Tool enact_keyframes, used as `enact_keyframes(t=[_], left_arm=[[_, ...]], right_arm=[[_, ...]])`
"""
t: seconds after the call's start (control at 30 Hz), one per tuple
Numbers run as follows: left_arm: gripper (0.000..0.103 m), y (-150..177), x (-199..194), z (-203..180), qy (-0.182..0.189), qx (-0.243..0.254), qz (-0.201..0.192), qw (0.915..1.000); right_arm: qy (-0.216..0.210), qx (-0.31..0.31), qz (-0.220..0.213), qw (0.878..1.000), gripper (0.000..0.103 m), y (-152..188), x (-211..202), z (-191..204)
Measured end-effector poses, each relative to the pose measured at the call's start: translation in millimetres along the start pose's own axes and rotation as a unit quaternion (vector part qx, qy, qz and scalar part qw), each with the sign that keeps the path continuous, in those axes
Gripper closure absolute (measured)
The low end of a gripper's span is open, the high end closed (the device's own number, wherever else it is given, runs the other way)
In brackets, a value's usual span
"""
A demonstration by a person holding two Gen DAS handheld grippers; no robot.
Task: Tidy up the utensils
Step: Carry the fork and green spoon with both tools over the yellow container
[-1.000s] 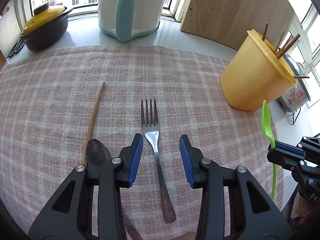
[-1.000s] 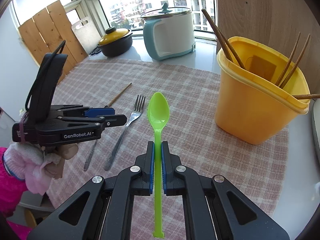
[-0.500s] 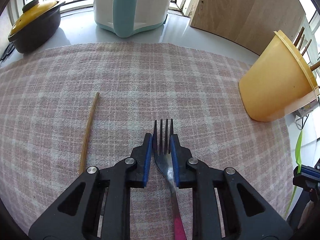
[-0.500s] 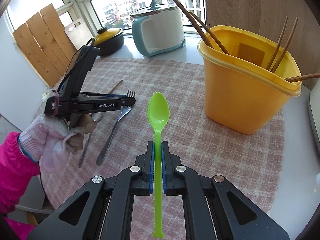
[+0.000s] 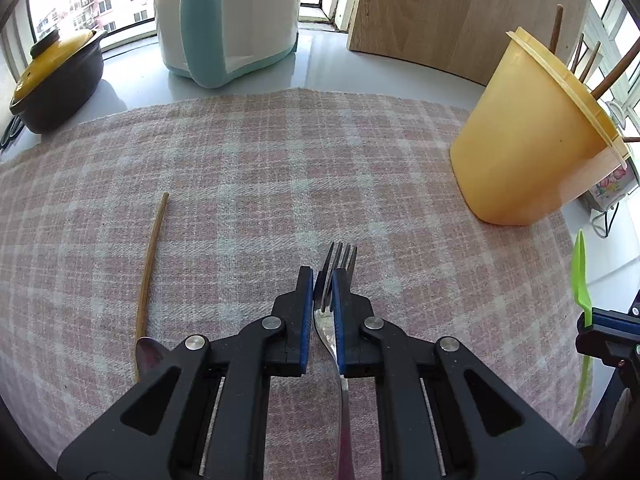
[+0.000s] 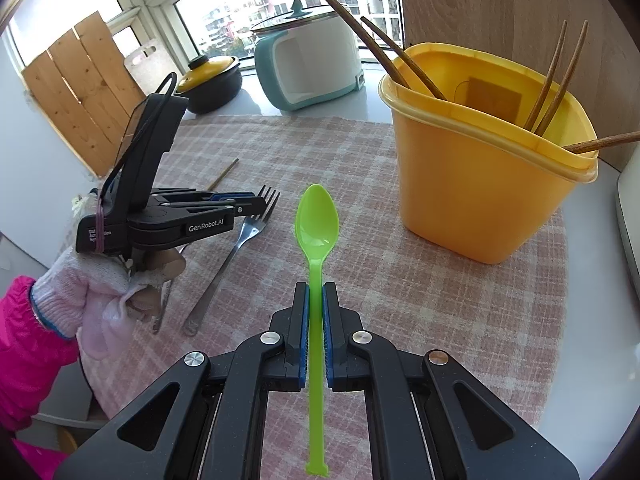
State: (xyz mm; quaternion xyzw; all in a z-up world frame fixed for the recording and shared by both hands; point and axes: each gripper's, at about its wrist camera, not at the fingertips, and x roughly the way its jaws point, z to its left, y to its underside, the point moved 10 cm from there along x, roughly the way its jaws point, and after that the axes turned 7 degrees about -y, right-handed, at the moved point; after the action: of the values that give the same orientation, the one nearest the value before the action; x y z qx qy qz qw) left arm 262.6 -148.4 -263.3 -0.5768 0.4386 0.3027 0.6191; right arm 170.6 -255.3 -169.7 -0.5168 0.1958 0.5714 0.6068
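Observation:
A steel fork (image 5: pixel 340 254) sits between the blue pads of my left gripper (image 5: pixel 323 276), whose jaws are closing on its neck; the tines stick out ahead, turned on edge. In the right wrist view the fork (image 6: pixel 228 264) has its handle end on the checked cloth, with the left gripper (image 6: pixel 260 200) at its head. My right gripper (image 6: pixel 315 292) is shut on the handle of a green plastic spoon (image 6: pixel 317 220), bowl forward, above the cloth. The yellow utensil bin (image 6: pixel 480 200) stands to the right with several wooden chopsticks in it.
One wooden chopstick (image 5: pixel 154 248) and a metal spoon (image 5: pixel 148 354) lie on the cloth (image 5: pixel 280 160) left of the fork. A rice cooker (image 5: pixel 224 20), a dark pot (image 5: pixel 52 84) and a wooden board (image 5: pixel 440 12) stand behind. A gloved hand (image 6: pixel 92 300) holds the left gripper.
My left gripper slid forward along the fork from its handle to its neck and closed from wide open onto it; the fork's head turned on edge. The right gripper kept the green spoon.

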Motion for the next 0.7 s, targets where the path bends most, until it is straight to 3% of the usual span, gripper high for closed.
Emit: enact_keyframes(t=[0.7], left_arm=[[0.096, 18.0, -10.3, -38.7, -0.023, 0.072, -0.007, 0.9971]], right_arm=[[-0.004, 0.02, -0.003, 1.0, 0.098, 7.3, -4.7, -13.1]])
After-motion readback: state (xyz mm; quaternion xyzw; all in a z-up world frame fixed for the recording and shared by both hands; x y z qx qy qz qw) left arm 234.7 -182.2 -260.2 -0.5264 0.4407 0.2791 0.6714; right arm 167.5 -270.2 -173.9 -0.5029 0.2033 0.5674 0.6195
